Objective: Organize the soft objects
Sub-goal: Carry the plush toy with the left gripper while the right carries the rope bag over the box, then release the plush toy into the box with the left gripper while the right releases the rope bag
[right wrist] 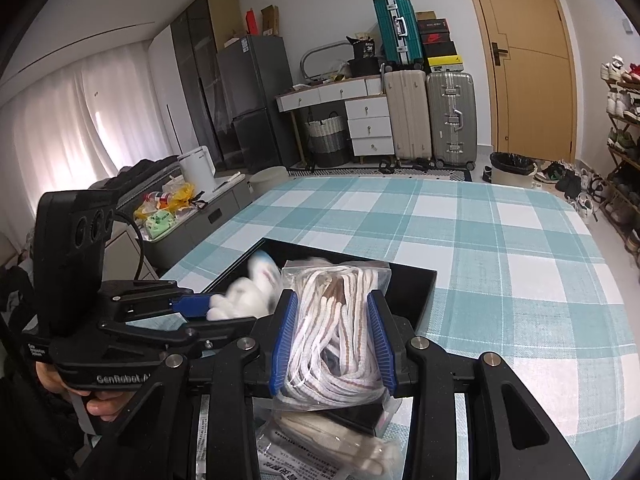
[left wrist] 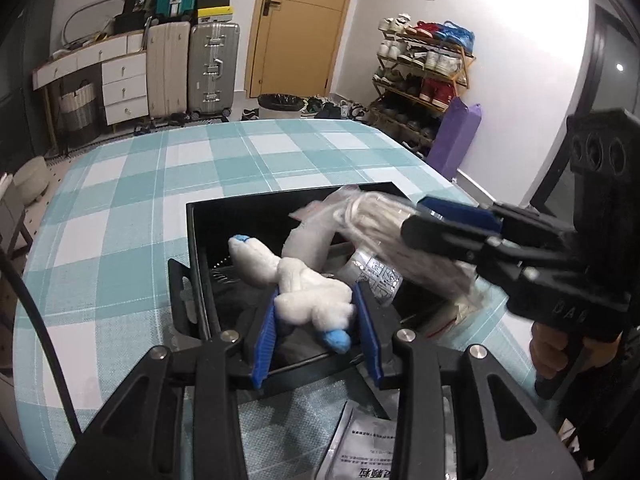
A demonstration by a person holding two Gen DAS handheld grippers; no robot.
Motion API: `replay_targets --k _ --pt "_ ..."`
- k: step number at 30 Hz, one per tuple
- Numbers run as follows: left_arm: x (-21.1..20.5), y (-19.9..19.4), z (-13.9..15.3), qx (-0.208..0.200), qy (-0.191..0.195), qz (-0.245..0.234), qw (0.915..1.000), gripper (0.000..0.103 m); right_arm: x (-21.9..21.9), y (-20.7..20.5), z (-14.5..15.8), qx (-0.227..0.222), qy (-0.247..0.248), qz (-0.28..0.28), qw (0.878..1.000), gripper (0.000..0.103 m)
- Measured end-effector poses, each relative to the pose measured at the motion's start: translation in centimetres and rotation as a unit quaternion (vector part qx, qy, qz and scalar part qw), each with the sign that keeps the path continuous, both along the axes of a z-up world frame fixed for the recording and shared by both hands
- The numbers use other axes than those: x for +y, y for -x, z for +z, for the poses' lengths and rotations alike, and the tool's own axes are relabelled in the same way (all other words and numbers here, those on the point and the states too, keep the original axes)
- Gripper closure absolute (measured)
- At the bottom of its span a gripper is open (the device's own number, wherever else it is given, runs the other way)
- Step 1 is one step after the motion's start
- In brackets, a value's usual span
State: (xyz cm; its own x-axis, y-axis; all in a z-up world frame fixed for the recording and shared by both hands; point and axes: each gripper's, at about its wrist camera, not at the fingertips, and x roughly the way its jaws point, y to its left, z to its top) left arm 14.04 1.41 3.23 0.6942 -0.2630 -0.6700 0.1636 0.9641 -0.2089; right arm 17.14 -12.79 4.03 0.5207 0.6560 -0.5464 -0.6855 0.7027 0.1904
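Loading step: left gripper (left wrist: 316,316) is clamped on the plush (left wrist: 310,286), right gripper (right wrist: 334,344) on the bagged cord (right wrist: 334,320), over the black box (left wrist: 194,232) near the table's (left wrist: 120,200) near edge. Next: lower, then part the jaws.

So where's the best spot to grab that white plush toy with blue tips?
Around its plump middle, where the left claw holds the plush toy now, coming from above over the black box. The thin blue-tipped limbs would slip.

Checked tablecloth (left wrist: 120,208), wooden door (left wrist: 304,28), stacked suitcases (left wrist: 192,68) — a shoe rack (left wrist: 424,76) too.
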Motion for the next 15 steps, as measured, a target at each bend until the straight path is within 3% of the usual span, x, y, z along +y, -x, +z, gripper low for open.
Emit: replay_targets --k 15 --pt "-0.18 0.90 0.08 0.014 0.004 0.003 0.9999 0.068 0.74 -0.49 -1.00 0.008 0.014 0.006 1.000 0.067"
